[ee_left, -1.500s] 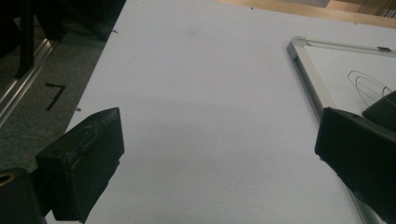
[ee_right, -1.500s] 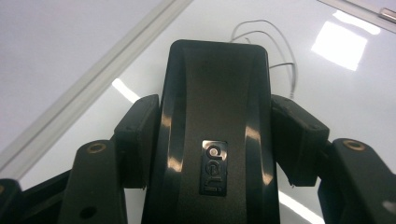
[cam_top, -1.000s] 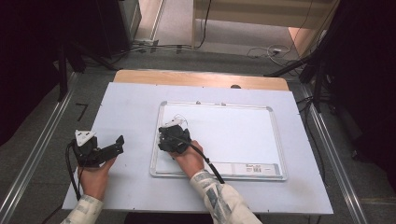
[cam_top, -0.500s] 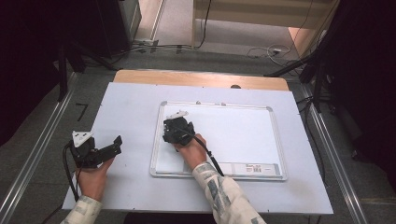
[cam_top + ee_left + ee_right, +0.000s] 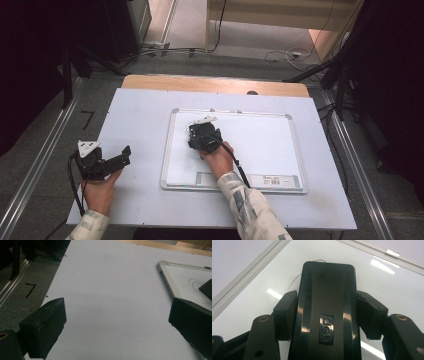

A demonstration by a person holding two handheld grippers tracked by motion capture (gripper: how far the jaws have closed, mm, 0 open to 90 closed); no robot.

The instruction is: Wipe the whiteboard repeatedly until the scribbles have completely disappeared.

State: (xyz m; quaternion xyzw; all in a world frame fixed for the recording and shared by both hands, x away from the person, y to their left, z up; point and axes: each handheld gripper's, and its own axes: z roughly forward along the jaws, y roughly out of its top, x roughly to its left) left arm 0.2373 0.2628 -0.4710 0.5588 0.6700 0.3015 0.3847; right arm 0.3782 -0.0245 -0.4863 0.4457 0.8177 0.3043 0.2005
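Right tongs (image 5: 201, 131) have slid further up the whiteboard (image 5: 260, 150) since a second ago, from its near-left area to the upper-left corner zone; left tongs (image 5: 122, 155) have barely shifted. Right tongs are closed onto a black eraser (image 5: 327, 310): in the right gripper view both pads press its two long sides, eraser centred between them, its far end sticking out past the pad tips, small embossed logo plate on top. Eraser sits face-down on the white board surface, right over a thin pen line (image 5: 294, 281) that peeks out at its far-left edge. In the high view the eraser is hidden under the gripper body, so contact with the board cannot be confirmed from there. Board's aluminium frame (image 5: 244, 277) runs just beside the left pad in the right gripper view; a frame clip (image 5: 392, 253) shows on the far edge. Left tongs are wide apart, nothing between them, held low over the bare white table (image 5: 110, 302) well left of the board. Left gripper view shows the board's left frame corner (image 5: 162, 265) near the right jaw, plus curved pen marks (image 5: 195, 283) on the board and a dark corner of the other gripper at the right edge. Barcode label (image 5: 270, 179) lies along the board's near edge. Patterned sleeve (image 5: 247, 205) comes in from the bottom.
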